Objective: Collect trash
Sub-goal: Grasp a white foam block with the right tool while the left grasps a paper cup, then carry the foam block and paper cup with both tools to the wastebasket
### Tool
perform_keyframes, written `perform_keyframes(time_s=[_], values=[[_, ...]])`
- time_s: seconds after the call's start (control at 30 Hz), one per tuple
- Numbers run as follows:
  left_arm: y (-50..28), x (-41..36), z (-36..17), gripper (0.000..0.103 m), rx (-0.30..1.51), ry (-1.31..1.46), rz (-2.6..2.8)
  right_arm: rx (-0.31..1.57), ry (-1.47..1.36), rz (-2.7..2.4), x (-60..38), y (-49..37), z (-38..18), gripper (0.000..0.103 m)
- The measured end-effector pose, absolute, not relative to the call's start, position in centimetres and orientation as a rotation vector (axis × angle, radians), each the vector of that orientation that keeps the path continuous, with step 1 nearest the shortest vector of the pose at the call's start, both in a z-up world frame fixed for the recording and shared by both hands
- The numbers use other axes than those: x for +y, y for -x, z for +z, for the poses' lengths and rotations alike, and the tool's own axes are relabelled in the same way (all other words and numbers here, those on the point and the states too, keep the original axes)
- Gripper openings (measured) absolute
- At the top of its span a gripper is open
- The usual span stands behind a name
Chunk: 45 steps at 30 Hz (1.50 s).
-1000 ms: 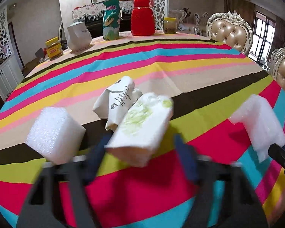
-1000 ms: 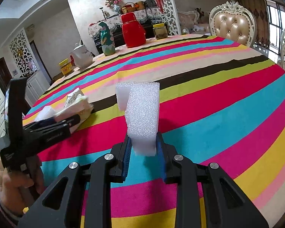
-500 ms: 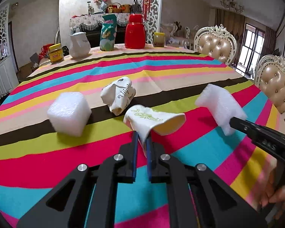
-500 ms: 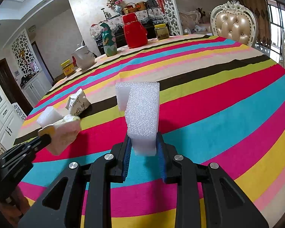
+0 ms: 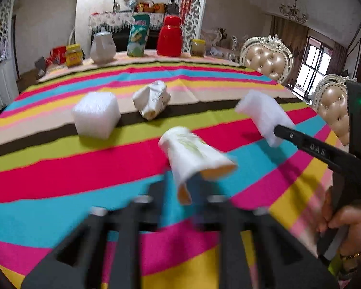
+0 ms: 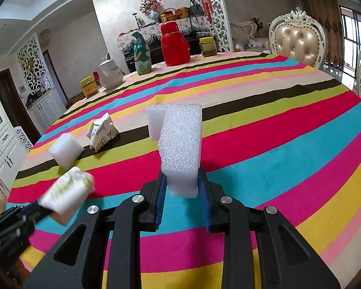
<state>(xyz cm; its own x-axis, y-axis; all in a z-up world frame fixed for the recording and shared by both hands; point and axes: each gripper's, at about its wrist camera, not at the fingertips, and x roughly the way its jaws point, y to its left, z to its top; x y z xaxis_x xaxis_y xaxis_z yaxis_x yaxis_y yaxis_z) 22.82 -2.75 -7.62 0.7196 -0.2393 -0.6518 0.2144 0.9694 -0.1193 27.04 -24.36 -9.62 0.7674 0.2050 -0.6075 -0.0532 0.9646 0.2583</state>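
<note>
Lifted, paper cup [image 5: 192, 159] mouth now faces camera, left hand-held gripper [image 5: 184, 192] clamping it.

I see a bright room, with daylight from the window [image 5: 311, 71] on the right. The left view is blurred by motion, most on the left gripper [image 5: 184, 192] and its paper cup [image 5: 192, 156]. The right view is sharp. Both bend strongly at the dark edges.

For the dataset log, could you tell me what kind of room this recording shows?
Most likely a home dining room: a large table under a striped tablecloth, ornate tufted chairs around it, and a sideboard with flowers against the far wall.
</note>
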Motion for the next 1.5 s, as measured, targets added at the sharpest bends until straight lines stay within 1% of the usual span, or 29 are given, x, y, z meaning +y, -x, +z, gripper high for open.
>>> perform_keyframes(time_s=[0.03,0.07,0.23,0.5,0.53,0.57,0.6,0.63,0.67,0.77,1.13,1.27,1.5], values=[[-22.5,-2.6,-7.5,0.079,0.710,0.046,-0.254,0.685,-0.237,0.141,-24.5,-27.1,-9.6,0.026],[-22.1,-2.6,-7.2,0.085,0.685,0.051,-0.256,0.687,-0.244,0.142,-24.6,-27.1,-9.7,0.026],[-22.5,-3.8,-6.7,0.086,0.698,0.054,-0.287,0.691,-0.273,0.144,-25.2,-27.2,-9.8,0.026],[-24.6,-6.9,-9.0,0.086,0.796,0.048,-0.300,0.688,-0.298,0.166,-25.5,-27.2,-9.8,0.026],[-24.9,-7.3,-9.3,0.085,0.805,0.038,-0.296,0.689,-0.309,0.168,-25.6,-27.2,-9.9,0.026],[-25.1,-7.6,-9.5,0.081,0.822,0.031,-0.298,0.690,-0.313,0.170,-25.7,-27.2,-9.9,0.026],[-25.4,-7.9,-9.7,0.072,0.840,0.032,-0.314,0.691,-0.314,0.171,-25.7,-27.2,-9.9,0.026],[-25.7,-8.2,-10.0,0.053,0.864,0.030,-0.331,0.690,-0.310,0.172,-25.6,-27.2,-9.9,0.026],[-25.9,-8.3,-10.2,0.048,0.873,0.029,-0.336,0.689,-0.302,0.173,-25.5,-27.2,-9.8,0.026],[-25.6,-7.8,-9.9,0.039,0.850,0.052,-0.347,0.686,-0.273,0.178,-24.9,-27.1,-9.6,0.026],[-22.7,-5.0,-7.1,0.039,0.727,0.068,-0.264,0.659,-0.229,0.246,-23.2,-25.9,-8.6,0.026],[-21.7,-4.2,-6.2,0.039,0.690,0.063,-0.240,0.631,-0.157,0.295,-21.4,-23.7,-6.6,0.026],[-18.8,-3.8,-4.9,0.040,0.615,0.031,-0.236,0.610,-0.078,0.303,-20.7,-19.4,-5.3,0.026]])
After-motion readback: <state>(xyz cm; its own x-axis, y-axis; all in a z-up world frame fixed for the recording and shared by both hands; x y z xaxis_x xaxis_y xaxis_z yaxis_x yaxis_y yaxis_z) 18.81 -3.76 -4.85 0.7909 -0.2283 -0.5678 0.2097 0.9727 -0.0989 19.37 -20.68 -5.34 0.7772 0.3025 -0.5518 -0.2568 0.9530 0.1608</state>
